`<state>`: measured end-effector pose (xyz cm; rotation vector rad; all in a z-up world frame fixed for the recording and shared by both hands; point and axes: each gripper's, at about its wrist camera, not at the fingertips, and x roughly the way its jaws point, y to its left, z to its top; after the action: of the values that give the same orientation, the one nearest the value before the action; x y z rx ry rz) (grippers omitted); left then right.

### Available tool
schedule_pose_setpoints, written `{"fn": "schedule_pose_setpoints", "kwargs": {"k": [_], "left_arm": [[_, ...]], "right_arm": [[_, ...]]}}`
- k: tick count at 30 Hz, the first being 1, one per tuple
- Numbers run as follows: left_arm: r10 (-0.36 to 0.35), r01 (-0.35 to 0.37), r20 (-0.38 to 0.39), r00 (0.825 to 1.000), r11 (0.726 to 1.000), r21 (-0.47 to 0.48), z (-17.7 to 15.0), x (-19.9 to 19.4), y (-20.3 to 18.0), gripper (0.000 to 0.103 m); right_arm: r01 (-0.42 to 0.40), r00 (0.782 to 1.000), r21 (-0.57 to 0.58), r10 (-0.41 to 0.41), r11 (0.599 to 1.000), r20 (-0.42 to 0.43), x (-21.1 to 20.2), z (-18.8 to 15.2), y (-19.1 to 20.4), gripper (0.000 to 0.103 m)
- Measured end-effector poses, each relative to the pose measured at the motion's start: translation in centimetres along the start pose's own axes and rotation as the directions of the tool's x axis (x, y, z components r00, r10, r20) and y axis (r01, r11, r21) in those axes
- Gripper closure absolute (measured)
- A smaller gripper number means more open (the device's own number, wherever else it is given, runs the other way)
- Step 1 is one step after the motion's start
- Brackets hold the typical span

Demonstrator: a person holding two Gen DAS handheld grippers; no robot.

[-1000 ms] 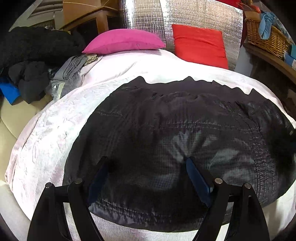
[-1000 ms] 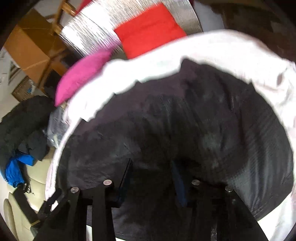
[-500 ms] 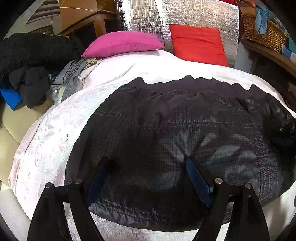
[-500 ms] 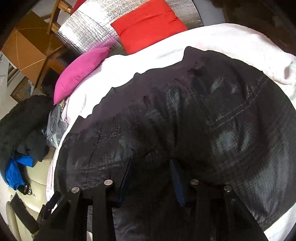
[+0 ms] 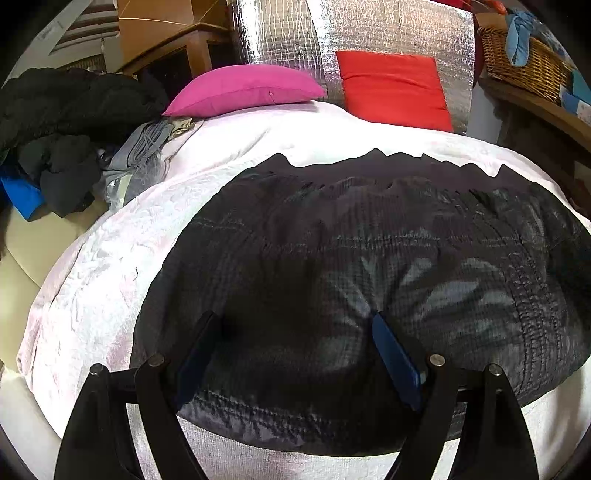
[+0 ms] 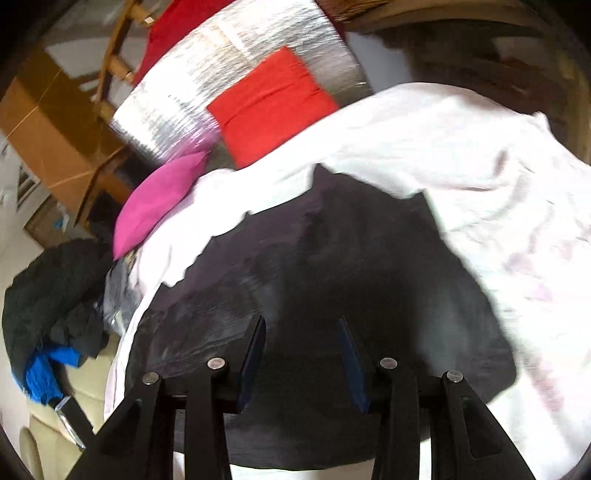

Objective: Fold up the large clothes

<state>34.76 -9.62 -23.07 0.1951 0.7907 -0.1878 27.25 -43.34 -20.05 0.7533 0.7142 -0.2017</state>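
A large black quilted jacket (image 5: 369,240) lies spread flat on a white bed cover (image 5: 110,277). My left gripper (image 5: 295,321) stands wide open near the jacket's front hem. Its blue-padded fingertips (image 5: 384,332) press down into the puffy fabric, and creases fan out from the right one. In the blurred right wrist view, my right gripper (image 6: 301,321) hovers over the same jacket (image 6: 369,277) near its right side. Its jaws are partly apart with only dark cloth seen behind the gap. The white cover (image 6: 480,166) fills that view's right side.
A pink pillow (image 5: 243,88) and a red pillow (image 5: 391,88) lean at the head of the bed against a silver panel (image 5: 388,26). Dark and blue clothes (image 5: 66,122) are heaped on the left. A wicker basket (image 5: 524,62) stands on a shelf at the right.
The right gripper has swept sideways across the jacket, so more white cover shows on its right. A dark shape at the left view's right edge is gone. The left gripper and jacket stayed put.
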Motion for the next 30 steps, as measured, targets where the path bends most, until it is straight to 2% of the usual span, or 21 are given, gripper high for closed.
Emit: {"fn": "schedule_pose_setpoints", "kwargs": {"k": [3,6,10,14,16,19,21,23,25,28,30], "left_arm": [[0.006,-0.006,0.003,1.000,1.000,0.003,0.0,0.1,-0.1,0.017],[0.016,-0.016,0.004,1.000,1.000,0.001,-0.1,0.4,-0.1,0.013],[0.013,-0.013,0.003,1.000,1.000,-0.010,-0.2,0.8,0.3,0.007],[-0.036,0.035,-0.028,0.999,0.999,-0.025,0.4,0.5,1.5,0.007],[-0.043,0.042,-0.010,0.999,0.997,-0.068,0.8,-0.3,3.1,0.007],[-0.004,0.004,0.000,1.000,0.990,-0.139,1.2,-0.9,6.2,0.007],[0.057,-0.057,-0.002,0.998,0.984,-0.169,1.3,-0.9,8.0,0.007],[0.102,-0.105,-0.026,0.994,0.976,-0.191,1.1,-0.5,9.4,0.007],[0.119,-0.129,-0.060,0.991,0.972,-0.195,0.9,0.3,10.3,0.007],[0.138,-0.153,-0.107,0.985,0.976,-0.153,0.2,1.8,10.2,0.007],[0.134,-0.149,-0.115,0.984,0.980,-0.131,-0.1,2.6,10.1,0.007]], "right_arm": [[0.034,0.999,0.036,-0.033,0.999,-0.031,0.3,0.4,-1.7,0.058],[0.051,0.993,0.063,-0.044,0.997,-0.108,2.1,0.2,-3.0,0.058],[0.051,0.993,0.051,-0.045,0.997,-0.110,2.7,0.0,-3.2,0.058],[0.044,0.994,0.059,-0.038,0.997,-0.101,2.2,0.0,-3.1,0.058],[0.033,0.996,0.046,-0.029,0.998,-0.088,1.2,-0.2,-2.7,0.058],[-0.015,0.998,0.007,0.015,1.000,-0.060,-0.4,-0.6,-1.8,0.055],[-0.040,0.998,-0.031,0.039,0.999,-0.043,-1.3,-1.0,-1.0,0.050],[-0.073,0.996,-0.065,0.070,0.995,-0.049,-1.8,-1.6,-0.3,0.049],[-0.104,0.992,-0.084,0.097,0.991,-0.077,-1.6,-2.2,0.3,0.049],[-0.124,0.981,-0.103,0.106,0.987,-0.164,0.0,-3.5,1.2,0.049],[-0.090,0.974,-0.123,0.062,0.988,-0.218,1.4,-4.4,1.5,0.049]]}}
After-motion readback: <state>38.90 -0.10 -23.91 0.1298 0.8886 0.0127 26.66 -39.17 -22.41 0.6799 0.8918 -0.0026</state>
